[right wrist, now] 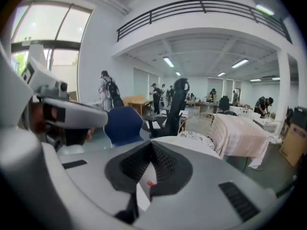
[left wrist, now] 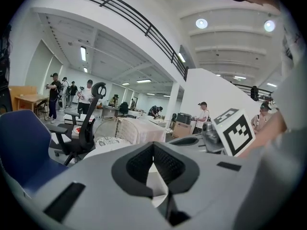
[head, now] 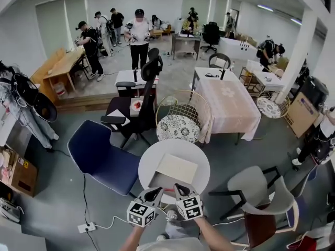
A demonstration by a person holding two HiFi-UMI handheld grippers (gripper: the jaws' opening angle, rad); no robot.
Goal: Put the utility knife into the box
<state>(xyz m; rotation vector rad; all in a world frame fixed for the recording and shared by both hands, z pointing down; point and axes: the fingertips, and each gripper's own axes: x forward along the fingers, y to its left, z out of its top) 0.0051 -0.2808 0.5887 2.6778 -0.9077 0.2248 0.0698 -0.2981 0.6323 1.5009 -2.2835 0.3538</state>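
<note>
Box (head: 177, 169) lies before left claw (head: 156, 191) and right claw (head: 177, 187), closed, abreast

Pale grey moulded shells on the left gripper (head: 152, 194) and the right gripper (head: 180, 189); white left cube (head: 140, 213) and right cube (head: 189, 207) printed with black-and-white square markers, black-bordered; dark ribbed pads (left wrist: 139, 164) lining the jaws, framed by a black V-shaped surround; dark rectangular slots (right wrist: 235, 193) sunk into the smooth grey housing either side.

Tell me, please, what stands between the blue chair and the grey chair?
The round white table, bearing the box, stands between them; the head view shows it.
</note>
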